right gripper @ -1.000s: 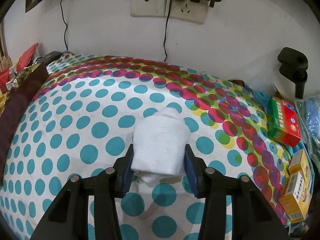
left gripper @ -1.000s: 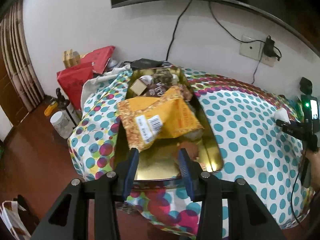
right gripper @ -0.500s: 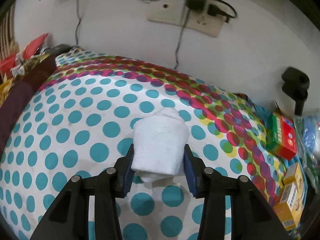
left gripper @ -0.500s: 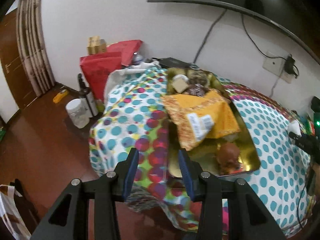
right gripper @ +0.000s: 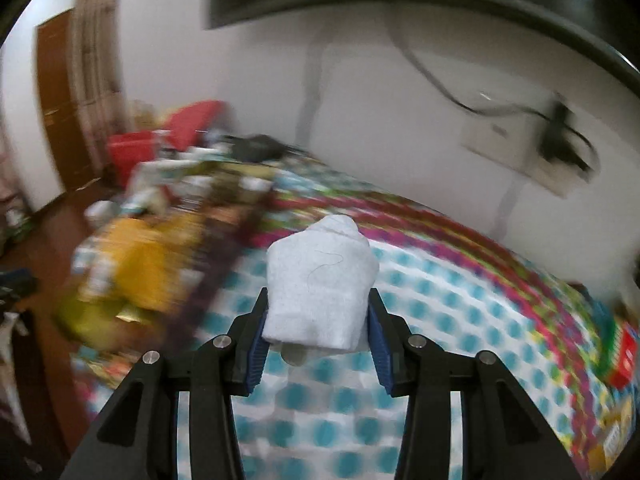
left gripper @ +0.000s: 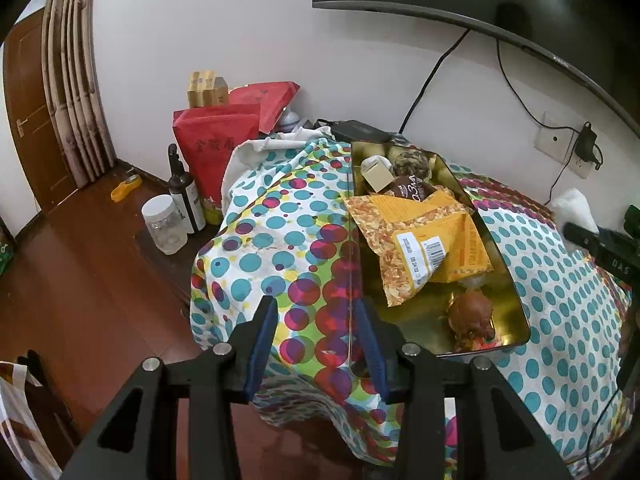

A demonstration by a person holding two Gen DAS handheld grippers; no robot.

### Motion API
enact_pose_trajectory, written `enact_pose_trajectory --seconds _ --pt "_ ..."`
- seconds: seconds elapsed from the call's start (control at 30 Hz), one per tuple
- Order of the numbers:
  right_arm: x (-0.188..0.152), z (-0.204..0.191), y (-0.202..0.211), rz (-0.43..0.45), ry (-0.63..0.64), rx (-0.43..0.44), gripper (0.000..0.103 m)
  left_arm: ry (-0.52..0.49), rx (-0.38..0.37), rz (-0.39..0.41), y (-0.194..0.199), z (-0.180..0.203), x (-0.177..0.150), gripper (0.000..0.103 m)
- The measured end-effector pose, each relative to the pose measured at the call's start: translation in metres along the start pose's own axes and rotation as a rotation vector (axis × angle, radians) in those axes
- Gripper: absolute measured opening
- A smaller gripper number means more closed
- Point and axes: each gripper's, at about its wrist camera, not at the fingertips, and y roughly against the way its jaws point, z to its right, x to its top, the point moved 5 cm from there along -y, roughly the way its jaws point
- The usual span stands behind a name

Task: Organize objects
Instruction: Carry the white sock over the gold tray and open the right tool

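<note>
Left wrist view: gold tin (left gripper: 516, 300) on spotted cloth (left gripper: 280, 236), holding yellow packet (left gripper: 424, 240), small box (left gripper: 376, 176), brown figurine (left gripper: 470, 316). Left gripper (left gripper: 316, 344) partly open, empty, above cloth beside tin. Right gripper (right gripper: 316, 340) clamped on white bundle (right gripper: 320, 280), lifted off cloth, squarely between pads.

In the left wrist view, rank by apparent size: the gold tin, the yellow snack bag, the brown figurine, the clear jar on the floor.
1. gold tin
2. yellow snack bag
3-4. clear jar and brown figurine look alike, and they sit at different depths; not ranked.
</note>
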Motion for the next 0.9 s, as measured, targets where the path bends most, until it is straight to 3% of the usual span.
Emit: enact_pose_trajectory --seconds 0.2,0.33,0.5,0.9 --pt "0.014 -0.076 -0.001 -0.008 0.071 0.156 0.042 -0.005 0.004 0.012 0.004 -0.002 0.002 0.042" --pt "0.008 -0.106 -0.008 -0.049 0.098 0.195 0.042 -0.006 0.013 0.008 0.004 -0.006 0.003 0.042" --pt "-0.003 -0.134 -0.021 -0.106 0.133 0.212 0.042 0.01 0.02 -0.001 0.002 -0.012 0.003 0.042" --pt "-0.006 -0.151 -0.047 -0.16 0.126 0.198 0.042 0.063 0.007 -0.037 -0.006 -0.021 0.0 0.042"
